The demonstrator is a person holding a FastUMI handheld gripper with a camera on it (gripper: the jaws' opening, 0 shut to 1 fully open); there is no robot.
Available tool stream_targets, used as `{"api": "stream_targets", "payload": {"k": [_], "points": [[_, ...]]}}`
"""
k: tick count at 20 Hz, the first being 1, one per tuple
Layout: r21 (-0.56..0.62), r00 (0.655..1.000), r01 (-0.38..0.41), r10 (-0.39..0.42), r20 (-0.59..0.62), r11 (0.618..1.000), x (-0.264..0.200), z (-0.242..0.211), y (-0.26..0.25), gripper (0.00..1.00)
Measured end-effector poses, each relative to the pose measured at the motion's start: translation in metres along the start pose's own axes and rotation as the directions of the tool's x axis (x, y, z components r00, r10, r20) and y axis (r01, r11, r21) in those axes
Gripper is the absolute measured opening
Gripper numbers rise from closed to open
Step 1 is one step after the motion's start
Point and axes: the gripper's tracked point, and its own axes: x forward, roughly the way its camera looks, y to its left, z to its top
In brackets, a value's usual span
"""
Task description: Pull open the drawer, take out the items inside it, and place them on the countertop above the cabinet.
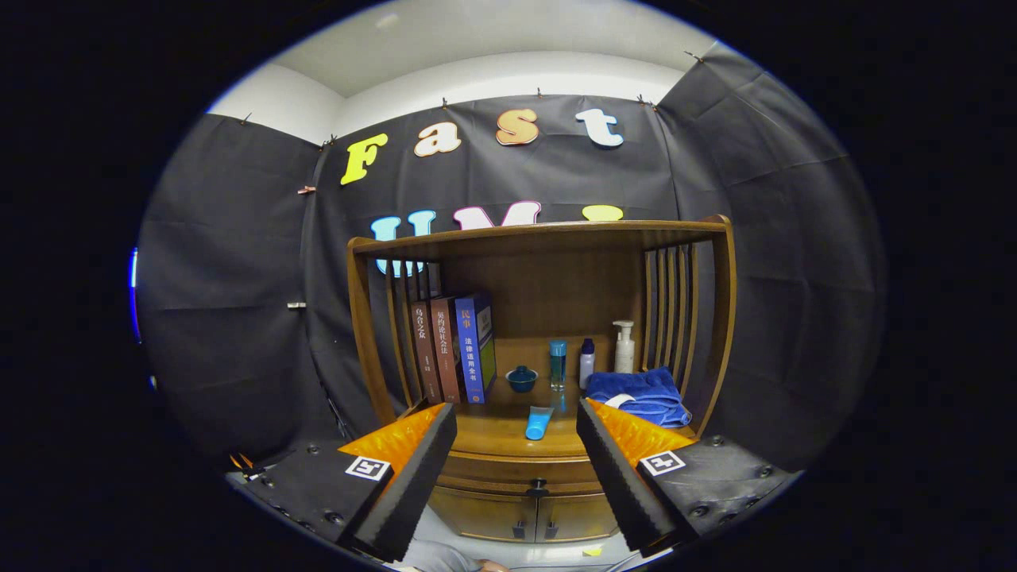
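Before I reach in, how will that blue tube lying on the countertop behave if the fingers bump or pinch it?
The blue tube lies flat on the countertop, so it probably slides rather than tips. It looks like soft plastic, likely to squash when pinched. Its rounded cap end may let it roll sideways. The gripper is open, short of it.

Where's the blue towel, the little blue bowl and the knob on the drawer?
blue towel (645, 395): gripper view, top of the folded cloth.
little blue bowl (521, 379): gripper view, its side.
drawer knob (539, 484): gripper view, front of the knob, between the open fingers.

Black-draped recording booth (238, 318) with wooden cabinet (540, 318)
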Motion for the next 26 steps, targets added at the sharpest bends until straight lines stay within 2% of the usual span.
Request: {"api": "stream_targets", "payload": {"k": [26], "points": [[-0.007,1.000,-0.001,0.001,-0.011,1.000,-0.0033,-0.0034,0.0010,0.98]]}}
